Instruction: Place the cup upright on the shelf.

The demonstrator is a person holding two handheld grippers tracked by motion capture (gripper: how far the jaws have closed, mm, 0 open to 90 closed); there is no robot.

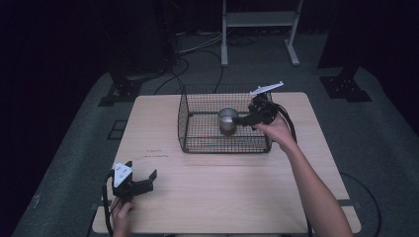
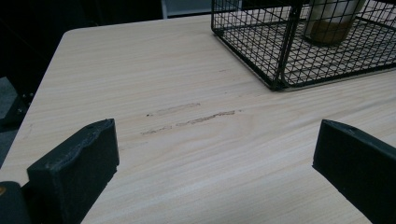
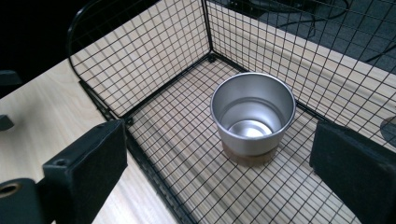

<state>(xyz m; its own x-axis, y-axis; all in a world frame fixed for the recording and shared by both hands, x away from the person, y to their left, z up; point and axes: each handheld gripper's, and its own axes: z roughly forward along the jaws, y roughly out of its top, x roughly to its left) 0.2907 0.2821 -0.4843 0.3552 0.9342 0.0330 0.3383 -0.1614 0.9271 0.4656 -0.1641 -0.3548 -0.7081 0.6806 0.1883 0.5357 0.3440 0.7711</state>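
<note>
- A metal cup (image 3: 252, 116) stands upright on the floor of a black wire basket (image 1: 197, 111), toward the basket's right half in the high view.
- The cup is open at the top and empty, with a brownish base touching the mesh.
- The basket sits on the far half of the wooden surface (image 1: 222, 187), with one short side open and its back and side walls standing.
- The right gripper (image 1: 252, 117) hangs over the basket's right end, held in the person's right hand (image 1: 276, 131), pointing toward the cup.
- Its fingers (image 3: 88, 161) stand wide apart with nothing between them; in the right gripper view the cup sits beyond them, apart from both pads.
- No earlier frame bears on how those fingers came to stand so.
- The left gripper (image 1: 141, 180) rests low over the near left corner of the surface, well apart from the basket, held by the left hand (image 1: 121, 212).
- Its fingers (image 2: 77, 163) are also spread wide and hold nothing; bare wood with a few faint scuff marks (image 2: 191, 119) lies between them.
- In the left gripper view the basket's near corner and the cup's lower part show far off.
</note>
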